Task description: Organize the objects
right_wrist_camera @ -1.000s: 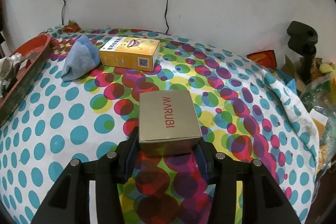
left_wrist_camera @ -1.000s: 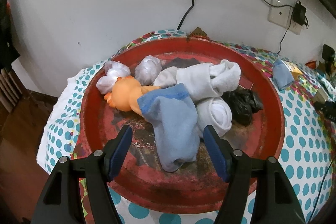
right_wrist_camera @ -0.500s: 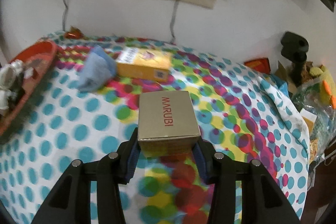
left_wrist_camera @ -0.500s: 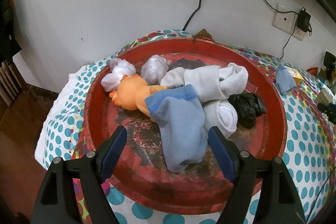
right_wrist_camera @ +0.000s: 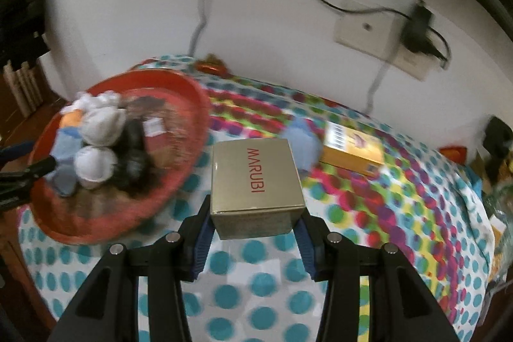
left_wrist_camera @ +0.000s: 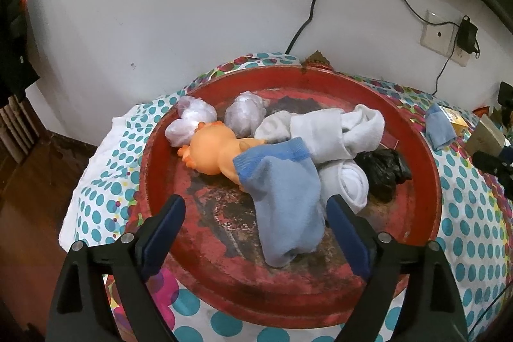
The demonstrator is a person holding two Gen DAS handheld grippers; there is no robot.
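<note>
While looking down over the round red tray (left_wrist_camera: 420,149), seeing the left gripper (left_wrist_camera: 255,218) hanging with both blue pads spread wide, gripping nothing, the light blue sock (left_wrist_camera: 285,197) lying between them. Showing up sharply only in this left wrist view: two white plastic bundles (left_wrist_camera: 192,120) at 10 o'clock in the tray, an orange rubber toy (left_wrist_camera: 213,151) just beside them, part covered by the sock cuff. Lying at 1 o'clock, a long white sock (left_wrist_camera: 327,133); below it a rolled white sock (left_wrist_camera: 349,181), touching a crumpled black bag (left_wrist_camera: 384,172) at 3 o'clock. Leaving bare worn floor at 6 to 8 o'clock inside the rim. Sitting beyond the tray at the far right, a second blue sock (left_wrist_camera: 439,130) on the dotted cloth (left_wrist_camera: 471,246).

Turning to the right wrist view, getting what the other barely catches: the right gripper (right_wrist_camera: 255,229) clamping a gold box (right_wrist_camera: 256,178) printed MARUBI, pads pressing both side faces, the box held above the dotted cloth (right_wrist_camera: 263,287). Appearing motion-blurred at 9 o'clock, the red tray (right_wrist_camera: 179,169) with its heap, contents hard to tell apart here. Peeking out behind the box at 1 o'clock, the blue sock (right_wrist_camera: 304,143), touching a yellow carton (right_wrist_camera: 352,146). Offering open cloth between tray rim and carton, and across the near edge at 6 o'clock. Crowding the right edge, clutter too blurred to name.
</note>
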